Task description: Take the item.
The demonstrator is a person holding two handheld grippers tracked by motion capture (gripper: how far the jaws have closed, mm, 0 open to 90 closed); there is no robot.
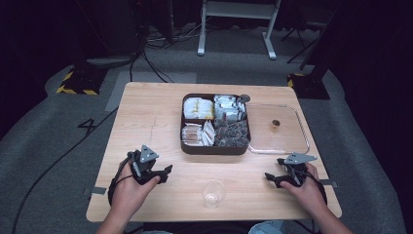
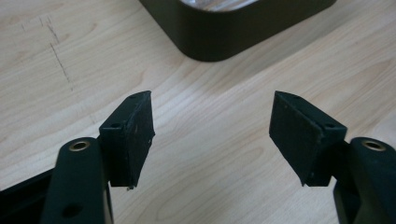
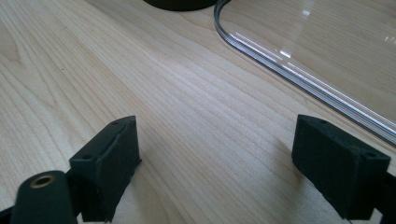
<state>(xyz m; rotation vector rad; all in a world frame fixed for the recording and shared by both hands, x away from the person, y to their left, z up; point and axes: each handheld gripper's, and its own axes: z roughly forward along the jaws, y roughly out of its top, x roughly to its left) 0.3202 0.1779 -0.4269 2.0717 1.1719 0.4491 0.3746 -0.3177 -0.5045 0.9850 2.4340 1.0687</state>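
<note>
Resting on the wooden table (image 1: 151, 117), the left gripper (image 1: 165, 173) and right gripper (image 1: 271, 178) both sit with jaws spread wide, grasping nothing; the clear cup (image 1: 213, 193) stands between them near the front edge, the dark snack box (image 1: 215, 147) beyond, its clear lid (image 1: 278, 127) just beside

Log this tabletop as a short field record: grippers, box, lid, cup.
left gripper: open, holding nothing, low over the table, aimed toward the box
right gripper: open, holding nothing, near the lid's front edge
box: dark, four compartments of wrapped packets, uncovered, at table centre
lid: clear, flat on the table right of the box, small brown knob on top
cup: clear, at the front edge between the two grippers, untouched
</note>
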